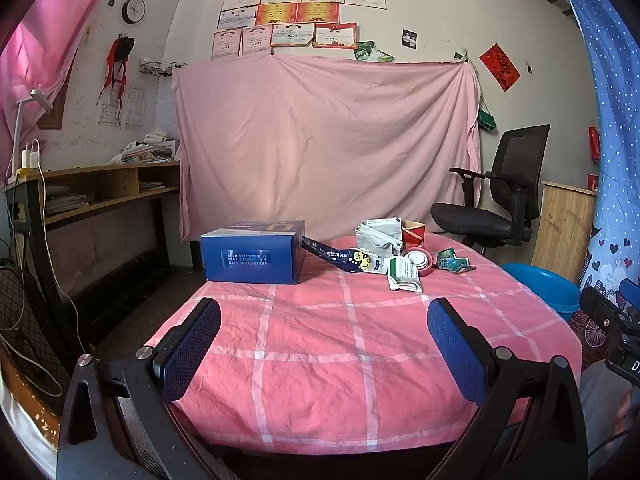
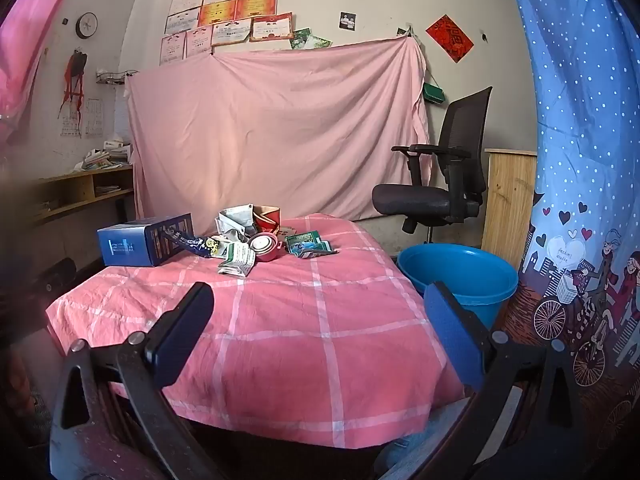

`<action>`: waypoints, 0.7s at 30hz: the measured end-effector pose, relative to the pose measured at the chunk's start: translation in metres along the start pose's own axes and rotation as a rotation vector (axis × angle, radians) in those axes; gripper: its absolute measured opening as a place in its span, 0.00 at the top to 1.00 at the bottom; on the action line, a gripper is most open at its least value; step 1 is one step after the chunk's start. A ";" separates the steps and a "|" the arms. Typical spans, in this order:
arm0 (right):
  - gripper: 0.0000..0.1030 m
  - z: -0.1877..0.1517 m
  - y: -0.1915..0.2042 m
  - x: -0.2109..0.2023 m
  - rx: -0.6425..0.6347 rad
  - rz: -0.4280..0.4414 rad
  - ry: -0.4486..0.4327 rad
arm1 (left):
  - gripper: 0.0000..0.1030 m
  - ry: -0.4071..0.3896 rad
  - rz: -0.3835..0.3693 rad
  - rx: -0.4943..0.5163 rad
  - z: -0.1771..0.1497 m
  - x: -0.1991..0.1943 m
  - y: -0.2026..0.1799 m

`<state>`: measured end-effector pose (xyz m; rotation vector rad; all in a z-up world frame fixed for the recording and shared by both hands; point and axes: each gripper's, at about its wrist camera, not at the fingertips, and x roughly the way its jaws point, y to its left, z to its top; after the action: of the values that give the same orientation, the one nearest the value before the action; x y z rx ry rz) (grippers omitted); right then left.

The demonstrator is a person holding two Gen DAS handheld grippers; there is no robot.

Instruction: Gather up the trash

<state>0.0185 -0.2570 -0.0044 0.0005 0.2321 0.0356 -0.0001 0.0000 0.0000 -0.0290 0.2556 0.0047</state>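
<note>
- The left tongs [image 1: 324,344] are seen spread wide open above the near part of the worktop [image 1: 320,360], and nothing is held between the two blue pads.
- The right tongs [image 2: 320,332] are also spread fully open, and nothing is gripped by them; they are held over the near edge of the same worktop [image 2: 280,360].
- The worktop is covered by a pink cloth with white checks.
- The trash is gathered in a small pile at the far side of the worktop, well apart from both tongs.
- In the pile, a grey crumpled carton [image 1: 378,236] and a red paper cup [image 1: 414,233] are placed at the back, touching each other.
- A white and green folded packet [image 1: 404,274] is laid at the front of the pile, and a round red and white lid [image 1: 418,261] is found just beside it.
- A green wrapper [image 1: 454,260] is laid at the right end of the pile.
- A dark blue snack bag [image 1: 344,258] is stretched between the pile and a blue box [image 1: 252,252], which stands at the far left of the worktop.
- A blue bucket [image 2: 460,276] is seen on the floor just beside the right edge of the worktop.
- A black office chair [image 2: 440,184] is placed behind the bucket, near a pink sheet [image 2: 280,132] hung on the wall.
</note>
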 end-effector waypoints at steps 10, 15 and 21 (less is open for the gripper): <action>0.00 0.000 0.000 0.000 -0.001 -0.002 0.002 | 0.02 -0.001 -0.002 0.002 0.000 -0.001 0.000; 0.00 0.000 0.001 0.001 -0.003 -0.001 0.004 | 0.02 0.002 0.000 0.000 0.000 0.000 0.000; 0.00 0.001 0.000 0.001 -0.002 -0.003 0.005 | 0.02 0.002 0.000 -0.002 0.000 0.000 0.000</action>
<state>0.0194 -0.2570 -0.0038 -0.0023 0.2374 0.0333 -0.0001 -0.0003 0.0003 -0.0306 0.2575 0.0052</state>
